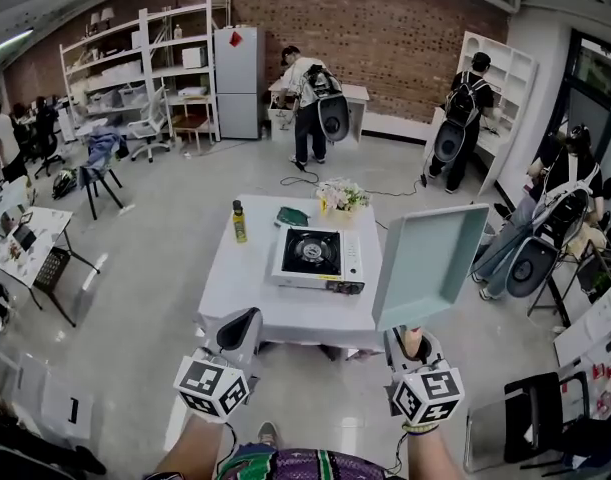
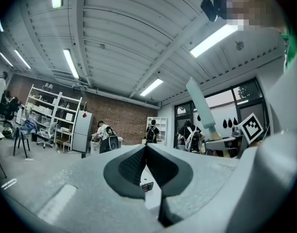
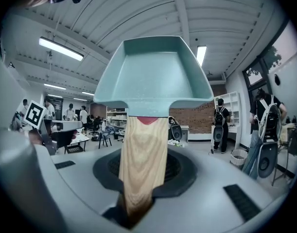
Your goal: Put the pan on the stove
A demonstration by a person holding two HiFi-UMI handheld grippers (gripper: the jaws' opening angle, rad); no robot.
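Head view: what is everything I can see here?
table: one, white, middle of floor
stove: one, white with black burner, on table
bottle: one, yellow, on table, left of stove
flowers: one bunch, pale, table's far edge
pan: one, pale green, held up, right of table
fridge: one, grey, far wall
shelves: several, white, along walls
people: several, dark backpacks, far wall and right side
left gripper: one, grey, bottom left, shut, empty
right gripper: one, grey, bottom right, shut on pan's handle

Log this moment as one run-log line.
right claw: shut on pan | left claw: shut, empty | stove: bare, on table | pan: not yet on stove
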